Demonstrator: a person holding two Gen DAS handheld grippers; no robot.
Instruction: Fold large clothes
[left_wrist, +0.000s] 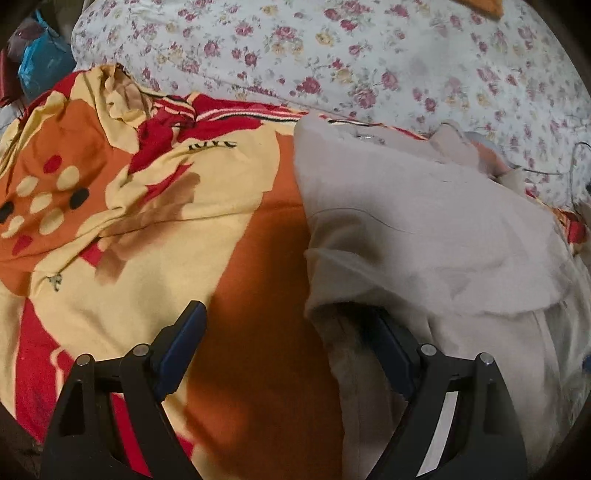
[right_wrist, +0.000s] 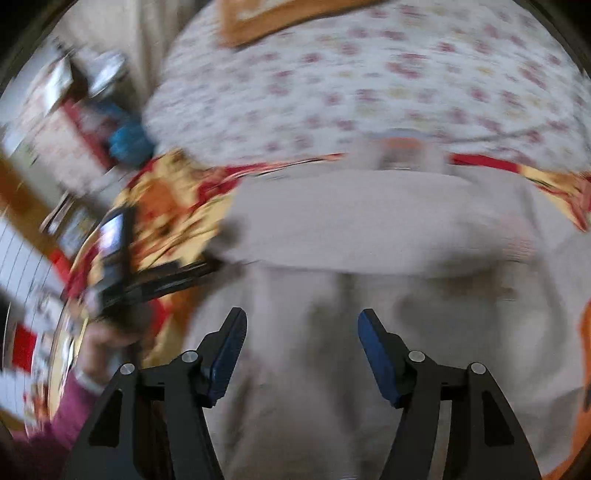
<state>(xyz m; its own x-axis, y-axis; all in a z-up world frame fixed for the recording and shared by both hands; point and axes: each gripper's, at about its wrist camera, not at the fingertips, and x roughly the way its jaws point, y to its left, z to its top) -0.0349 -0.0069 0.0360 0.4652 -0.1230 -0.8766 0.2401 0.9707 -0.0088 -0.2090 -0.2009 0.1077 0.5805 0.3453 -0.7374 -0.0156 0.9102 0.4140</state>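
Observation:
A large pale beige garment lies spread on a blanket printed in orange, yellow and red. My left gripper is open wide at the garment's left edge. Its left finger is over the orange blanket, and the tip of its right finger is hidden under a fold of the beige cloth. The right wrist view is blurred. There my right gripper is open above the beige garment, with nothing pressed between its pads. A hand in a magenta sleeve holds the left tool at the garment's left edge.
A white quilt with red flowers lies bunched behind the garment. A blue bag sits at the far left past the bed's edge. Shelves with blurred clutter stand left of the bed. An orange item lies on the quilt at the back.

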